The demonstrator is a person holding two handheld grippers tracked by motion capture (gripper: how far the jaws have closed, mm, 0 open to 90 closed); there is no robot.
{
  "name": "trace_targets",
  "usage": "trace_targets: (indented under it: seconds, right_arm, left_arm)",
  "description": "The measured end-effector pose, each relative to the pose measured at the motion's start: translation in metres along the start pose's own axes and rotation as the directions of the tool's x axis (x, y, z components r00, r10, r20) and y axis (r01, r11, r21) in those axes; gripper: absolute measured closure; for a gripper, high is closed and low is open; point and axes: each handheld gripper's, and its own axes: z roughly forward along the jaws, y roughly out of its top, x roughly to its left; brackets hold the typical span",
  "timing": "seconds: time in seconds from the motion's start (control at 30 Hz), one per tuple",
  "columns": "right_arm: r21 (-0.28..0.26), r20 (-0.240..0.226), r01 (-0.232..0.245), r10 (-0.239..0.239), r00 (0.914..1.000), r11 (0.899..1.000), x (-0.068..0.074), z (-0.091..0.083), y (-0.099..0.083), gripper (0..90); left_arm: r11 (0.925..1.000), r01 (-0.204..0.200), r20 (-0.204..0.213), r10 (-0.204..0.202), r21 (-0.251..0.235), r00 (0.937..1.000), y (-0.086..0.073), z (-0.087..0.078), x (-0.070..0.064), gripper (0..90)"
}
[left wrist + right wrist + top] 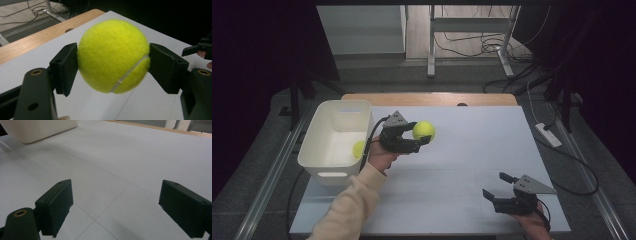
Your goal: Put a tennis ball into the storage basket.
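Yellow ball [423, 130] is pinched between the left gripper [414, 142] jaws, lifted clear of the desk [472, 165] just beside the bin [337, 137] at the left edge. One ball [358, 149] lies in the bin already; this transfer appears half done. Right gripper [498, 188] sits spread and empty near the front right corner.

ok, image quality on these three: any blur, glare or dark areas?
High view: table evenly lit, surroundings nearly black, slightly soft. Left gripper view: tennis ball sharp, its fuzz readable, background dark at top right, left gripper jaws near the lens slightly soft. Right gripper view: no glare, right gripper jaws slightly blurred, bin soft.
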Motion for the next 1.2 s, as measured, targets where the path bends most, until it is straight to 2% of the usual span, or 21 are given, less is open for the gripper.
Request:
trace_targets:
  seconds: [1.2]
  right_arm:
    - [-0.007,0.004,-0.01,0.01,0.9999,1.0,-0.001,0.0,0.001,12.3]
  left_arm:
    - [0.9968,0.001,-0.054,-0.005,-0.08,0.9986,0.016,-0.036,0.007,28.1]
